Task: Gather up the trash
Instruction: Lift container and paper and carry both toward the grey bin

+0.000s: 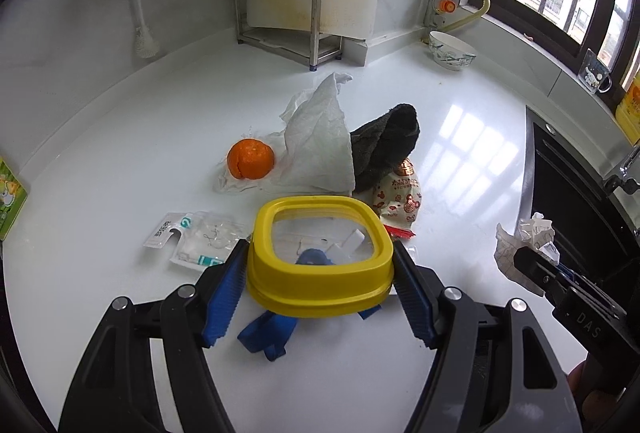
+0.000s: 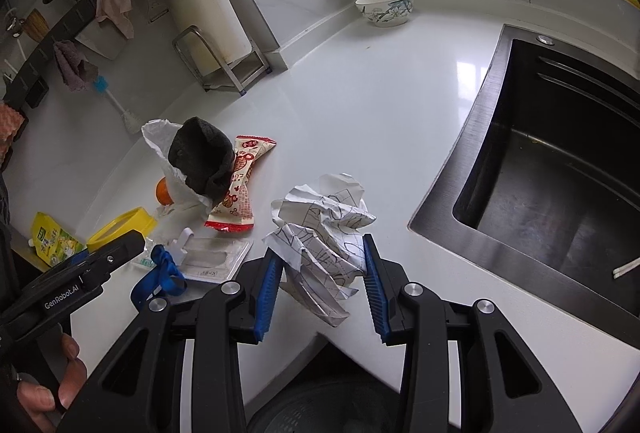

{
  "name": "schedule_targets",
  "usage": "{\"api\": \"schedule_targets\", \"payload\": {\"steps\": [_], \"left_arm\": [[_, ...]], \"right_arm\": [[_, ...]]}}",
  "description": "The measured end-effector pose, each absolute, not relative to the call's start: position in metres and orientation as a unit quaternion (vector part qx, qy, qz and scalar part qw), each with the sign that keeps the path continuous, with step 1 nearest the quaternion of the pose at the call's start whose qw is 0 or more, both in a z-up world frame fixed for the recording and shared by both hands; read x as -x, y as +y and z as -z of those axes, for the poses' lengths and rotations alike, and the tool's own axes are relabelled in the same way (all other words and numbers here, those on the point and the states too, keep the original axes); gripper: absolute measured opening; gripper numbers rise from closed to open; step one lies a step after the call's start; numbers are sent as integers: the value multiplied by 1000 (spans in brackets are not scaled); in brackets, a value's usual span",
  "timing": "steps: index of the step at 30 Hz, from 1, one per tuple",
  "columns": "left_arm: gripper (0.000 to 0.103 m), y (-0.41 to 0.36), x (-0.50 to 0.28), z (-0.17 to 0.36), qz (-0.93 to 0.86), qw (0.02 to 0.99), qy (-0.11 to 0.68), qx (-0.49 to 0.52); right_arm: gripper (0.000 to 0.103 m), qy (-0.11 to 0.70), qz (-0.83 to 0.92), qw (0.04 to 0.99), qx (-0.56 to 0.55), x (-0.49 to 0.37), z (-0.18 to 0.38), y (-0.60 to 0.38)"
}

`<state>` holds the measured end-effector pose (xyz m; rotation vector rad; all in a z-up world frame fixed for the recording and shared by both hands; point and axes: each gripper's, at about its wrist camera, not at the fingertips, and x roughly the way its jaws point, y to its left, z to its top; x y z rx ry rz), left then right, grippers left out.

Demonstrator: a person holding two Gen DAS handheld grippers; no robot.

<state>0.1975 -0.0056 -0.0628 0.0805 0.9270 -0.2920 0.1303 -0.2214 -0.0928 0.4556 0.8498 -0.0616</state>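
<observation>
Tongs (image 2: 324,285) around crumpled, line-scribbled paper (image 2: 320,229).

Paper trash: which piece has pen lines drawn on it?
The crumpled paper clamped in the right gripper, off the counter. The paper towel beside the orange is plain white.

There were one orange (image 1: 250,164), one yellow lid (image 1: 320,257), one crumpled paper (image 2: 324,233), one snack wrapper (image 2: 240,189), and one bowl (image 1: 452,51).
</observation>
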Motion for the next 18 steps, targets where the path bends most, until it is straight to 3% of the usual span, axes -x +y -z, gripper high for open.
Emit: {"api": "schedule_targets", "payload": {"steps": [18], "left_arm": [[68, -38, -65, 45, 139, 887, 439, -40]], "right_arm": [[38, 420, -21, 891, -172, -12, 68, -221]]}}
